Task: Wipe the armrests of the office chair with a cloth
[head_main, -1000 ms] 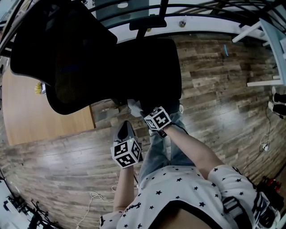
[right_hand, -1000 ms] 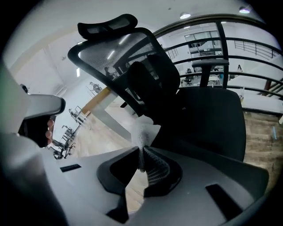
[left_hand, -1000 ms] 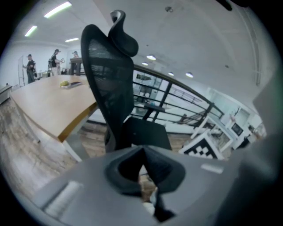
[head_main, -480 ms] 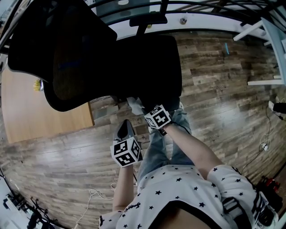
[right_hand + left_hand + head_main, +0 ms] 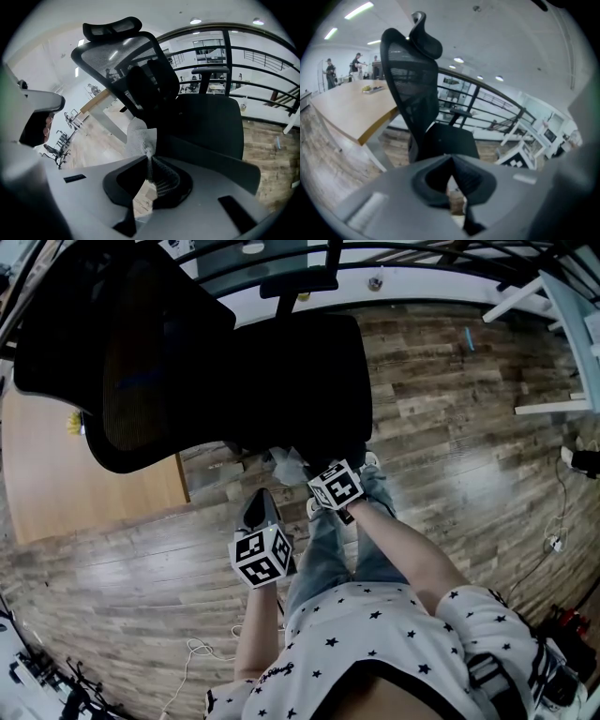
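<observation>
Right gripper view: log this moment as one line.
right hand-held gripper: shut on cloth | left hand-held gripper: shut, empty | office chair: ahead

Your head camera looks steeply down on the office chair [image 5: 234,362] and the plank floor [image 5: 450,427]. Both gripper cameras sit low, facing upward along their jaws at that same chair, the right one nearer it.

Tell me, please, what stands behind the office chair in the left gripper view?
A wooden table and a black railing stand behind the office chair. Its backrest hides part of each.
</observation>
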Available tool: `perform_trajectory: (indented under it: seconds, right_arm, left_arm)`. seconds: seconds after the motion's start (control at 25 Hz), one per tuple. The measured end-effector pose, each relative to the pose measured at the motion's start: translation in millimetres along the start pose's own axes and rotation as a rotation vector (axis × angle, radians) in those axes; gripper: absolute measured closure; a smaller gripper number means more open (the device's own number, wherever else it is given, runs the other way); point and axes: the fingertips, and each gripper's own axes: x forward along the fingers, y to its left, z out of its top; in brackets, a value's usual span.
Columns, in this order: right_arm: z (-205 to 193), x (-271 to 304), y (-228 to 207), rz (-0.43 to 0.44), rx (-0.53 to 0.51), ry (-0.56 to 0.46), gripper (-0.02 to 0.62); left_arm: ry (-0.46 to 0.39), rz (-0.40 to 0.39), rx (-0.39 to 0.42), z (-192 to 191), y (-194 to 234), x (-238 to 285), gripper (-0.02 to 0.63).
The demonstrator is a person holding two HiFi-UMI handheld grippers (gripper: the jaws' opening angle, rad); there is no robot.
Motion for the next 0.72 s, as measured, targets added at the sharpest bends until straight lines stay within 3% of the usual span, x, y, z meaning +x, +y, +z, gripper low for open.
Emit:
perform_trajectory:
  seconds: [0.72]
  right_arm:
    - [-17.5, -28.3, -41.7, -0.051, 0.025, -0.009, 0.56]
  left_arm:
    - [0.012, -0.041, 0.032, -1.8, -36.7, 9.1, 0.6]
